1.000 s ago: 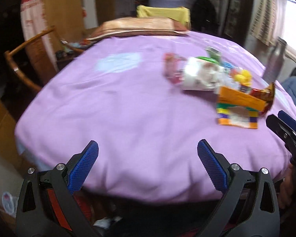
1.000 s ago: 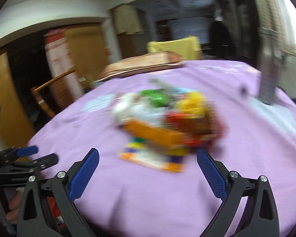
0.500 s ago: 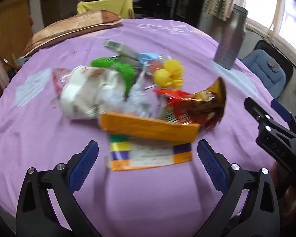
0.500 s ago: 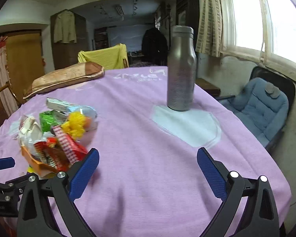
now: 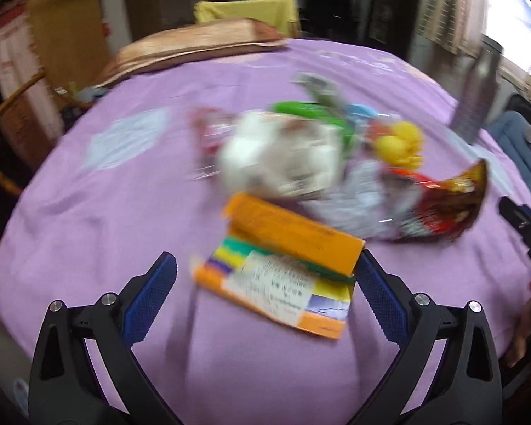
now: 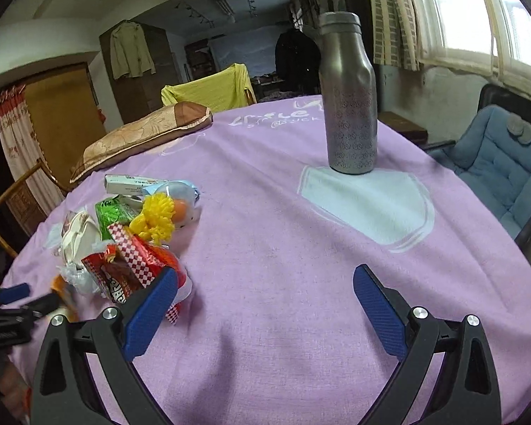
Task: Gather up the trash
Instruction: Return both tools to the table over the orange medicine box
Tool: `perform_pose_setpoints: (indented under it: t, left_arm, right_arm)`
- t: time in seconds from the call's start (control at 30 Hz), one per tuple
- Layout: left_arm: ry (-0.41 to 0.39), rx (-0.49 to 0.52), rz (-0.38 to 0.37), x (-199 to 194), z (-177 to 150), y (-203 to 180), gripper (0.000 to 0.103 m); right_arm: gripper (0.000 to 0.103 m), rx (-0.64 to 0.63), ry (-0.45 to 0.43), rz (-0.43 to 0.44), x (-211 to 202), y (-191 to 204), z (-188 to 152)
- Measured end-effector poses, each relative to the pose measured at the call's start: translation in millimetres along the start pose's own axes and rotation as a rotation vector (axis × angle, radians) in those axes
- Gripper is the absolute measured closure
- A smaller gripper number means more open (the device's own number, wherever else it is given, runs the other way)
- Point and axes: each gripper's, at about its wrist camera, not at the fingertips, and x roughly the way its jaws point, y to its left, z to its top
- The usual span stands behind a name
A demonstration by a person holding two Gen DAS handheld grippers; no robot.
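A heap of trash lies on the purple tablecloth [image 5: 99,219]: an orange carton [image 5: 283,258], a white crumpled bag [image 5: 279,156], a red-brown snack wrapper [image 5: 439,209], a green packet [image 5: 311,111] and a yellow tuft [image 5: 401,145]. My left gripper [image 5: 265,297] is open, its fingers on either side of the near edge of the orange carton. My right gripper [image 6: 265,308] is open and empty above bare cloth, its left finger next to the red wrapper [image 6: 131,269]. The heap sits at left in the right wrist view, with the yellow tuft [image 6: 157,217] and green packet [image 6: 115,214].
A steel bottle [image 6: 350,95] stands on a pale patch at the far right of the table. A brown pillow [image 6: 141,134] lies at the far edge. A blue padded chair [image 6: 502,163] is to the right, a wooden chair [image 5: 7,117] to the left.
My left gripper has moved closer to the heap, so the orange carton now sits between its fingers. My right gripper has shifted slightly nearer to the red wrapper.
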Motion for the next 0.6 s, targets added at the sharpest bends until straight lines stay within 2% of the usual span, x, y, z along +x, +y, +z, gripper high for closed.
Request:
perform_pose_setpoints:
  t: [0.07,0.2,0.27,0.43,0.6]
  left_arm:
    - [0.005,-0.082,0.039,-9.6,-11.5,33.2,0.006]
    - [-0.009,-0.199,0.019,-20.9,-22.9,65.7,0.006]
    - [-0.016,-0.197,0.001,-22.7,-25.2,64.2,0.007]
    - [-0.002,-0.101,-0.036,-7.6,-21.7,40.0,0.006]
    - [0.06,-0.144,-0.121,15.2,-11.6,36.6,0.006]
  right_arm:
    - [0.005,-0.036,-0.004,-0.01,-1.0,6.8,0.2]
    - [0.005,-0.07,-0.014,-0.025,-4.3,13.2,-0.8]
    - [0.005,-0.07,-0.016,-0.029,-5.9,12.5,-1.3]
    - [0.005,-0.069,-0.009,-0.028,-6.6,12.4,0.4]
    - [0.005,-0.069,0.005,-0.009,-6.1,10.7,1.2]
